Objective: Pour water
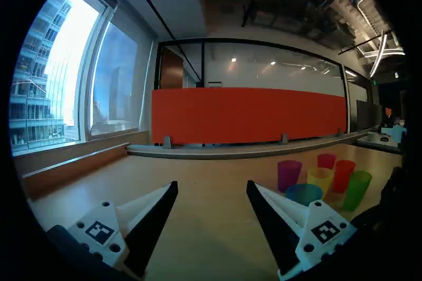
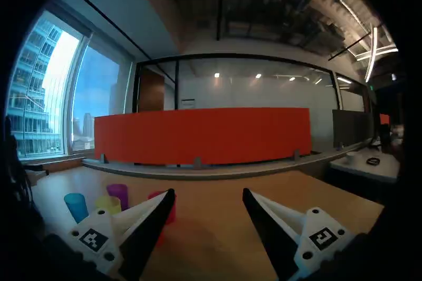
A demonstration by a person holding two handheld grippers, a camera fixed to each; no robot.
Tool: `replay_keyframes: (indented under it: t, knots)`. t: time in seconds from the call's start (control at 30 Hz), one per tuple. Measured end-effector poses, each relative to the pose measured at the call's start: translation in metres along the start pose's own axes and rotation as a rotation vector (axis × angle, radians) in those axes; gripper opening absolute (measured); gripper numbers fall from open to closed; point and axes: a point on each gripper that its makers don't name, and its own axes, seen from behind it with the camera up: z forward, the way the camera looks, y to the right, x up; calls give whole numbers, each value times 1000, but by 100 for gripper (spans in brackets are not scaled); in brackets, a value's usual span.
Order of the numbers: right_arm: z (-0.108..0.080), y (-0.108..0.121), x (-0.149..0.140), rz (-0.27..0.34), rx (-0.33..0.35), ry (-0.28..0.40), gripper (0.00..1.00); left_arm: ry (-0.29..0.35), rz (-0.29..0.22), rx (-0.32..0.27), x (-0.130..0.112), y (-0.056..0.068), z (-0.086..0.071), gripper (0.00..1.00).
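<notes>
Six cups (image 1: 320, 177) cluster on the table (image 1: 211, 239) beside left gripper (image 1: 211, 182) and right gripper (image 2: 208, 190), jaws apart.

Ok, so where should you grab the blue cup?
Probably around its side wall, about halfway up, coming level from the near side with the left gripper. The blue cup stands upright at the front of the cluster, so its left and right sides look free, while the yellow cup crowds it behind.

The red cup (image 2: 172, 210) is mostly hidden behind the right hand-held gripper (image 2: 208, 192).
</notes>
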Motion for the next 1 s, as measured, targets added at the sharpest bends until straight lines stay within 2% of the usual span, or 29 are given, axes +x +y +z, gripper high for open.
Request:
replay_keyframes:
  t: [0.1,0.5,1.0]
  knots:
    - [1,7,-3,-4,-26,2,100,0,1,0,0,0,0,96]
    - [5,4,-23,-37,-10,-12,100,0,0,0,0,0,0,96]
    - [6,8,-33,-31,-25,-20,99,0,0,0,0,0,0,96]
